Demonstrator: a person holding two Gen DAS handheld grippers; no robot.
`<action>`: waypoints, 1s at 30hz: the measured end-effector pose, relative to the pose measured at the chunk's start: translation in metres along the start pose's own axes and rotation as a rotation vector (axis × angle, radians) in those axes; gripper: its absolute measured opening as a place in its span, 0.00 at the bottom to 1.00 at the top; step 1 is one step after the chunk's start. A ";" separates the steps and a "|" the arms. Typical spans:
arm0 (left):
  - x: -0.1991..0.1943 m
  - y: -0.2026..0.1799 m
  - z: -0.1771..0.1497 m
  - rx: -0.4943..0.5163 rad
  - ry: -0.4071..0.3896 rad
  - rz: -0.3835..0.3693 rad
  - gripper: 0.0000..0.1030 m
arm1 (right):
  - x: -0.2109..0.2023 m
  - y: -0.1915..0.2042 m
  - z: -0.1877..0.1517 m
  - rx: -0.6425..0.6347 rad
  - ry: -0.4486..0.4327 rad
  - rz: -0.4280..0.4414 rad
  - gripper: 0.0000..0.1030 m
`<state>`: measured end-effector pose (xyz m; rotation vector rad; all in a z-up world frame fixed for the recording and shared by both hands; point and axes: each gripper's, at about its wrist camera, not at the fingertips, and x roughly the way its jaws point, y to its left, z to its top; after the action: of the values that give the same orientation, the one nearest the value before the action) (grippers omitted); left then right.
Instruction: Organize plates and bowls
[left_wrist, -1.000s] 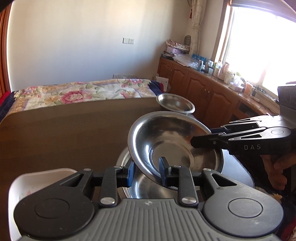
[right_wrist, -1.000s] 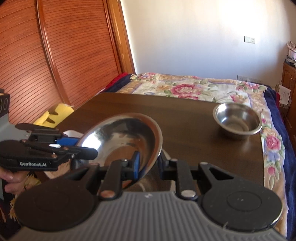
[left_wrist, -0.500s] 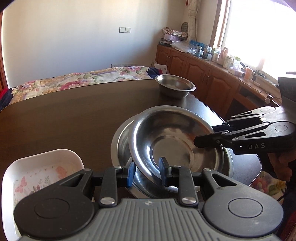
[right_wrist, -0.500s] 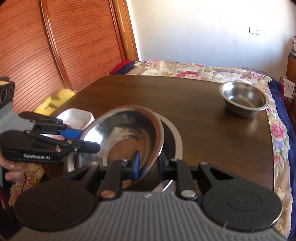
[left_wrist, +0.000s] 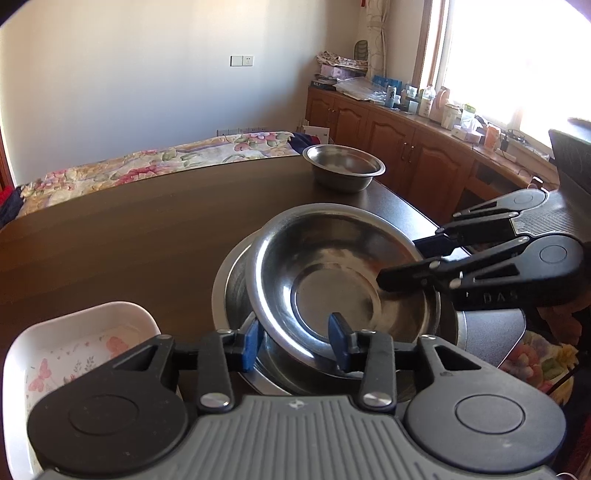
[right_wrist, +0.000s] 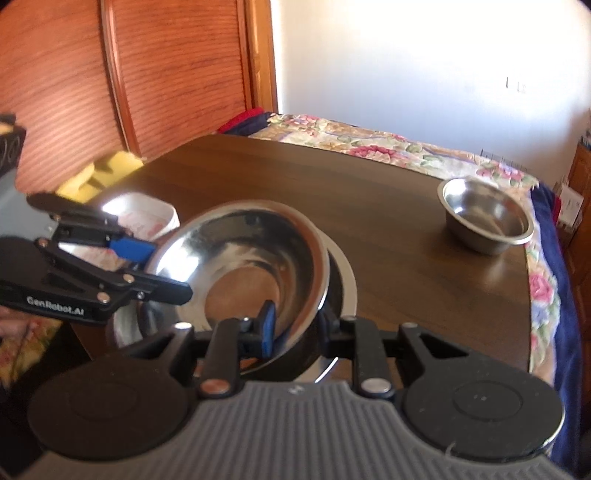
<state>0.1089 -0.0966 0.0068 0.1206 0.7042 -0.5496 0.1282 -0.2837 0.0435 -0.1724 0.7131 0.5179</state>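
A: What's nearest the left gripper?

B: The near rim of the steel dish. The blue pads stand on either side of that rim, spread a little wider than it, so it looks loosened, though I can't tell for certain.

A: And the right gripper?

B: It's on the opposite edge of the same dish, fingers straddling the rim (contact there is blurred, so I can't tell if it pinches).

A: Where does the dish lie?

B: Tilted inside the wide plate under it, not yet flat.

A: Beyond that?

B: The white tray is just left of the dish, and the small bowl sits well behind it on the table.
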 end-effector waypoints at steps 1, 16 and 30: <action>0.000 -0.001 0.000 0.008 0.000 0.000 0.47 | 0.000 0.003 0.000 -0.027 0.006 -0.004 0.33; -0.005 -0.006 0.004 0.049 0.009 -0.013 0.69 | 0.002 0.029 0.008 -0.201 0.086 -0.042 0.48; -0.008 -0.003 0.011 0.028 -0.011 -0.014 0.75 | -0.009 0.006 0.017 -0.031 0.030 0.011 0.53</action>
<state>0.1087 -0.0991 0.0210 0.1386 0.6868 -0.5734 0.1299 -0.2766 0.0624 -0.2053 0.7358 0.5375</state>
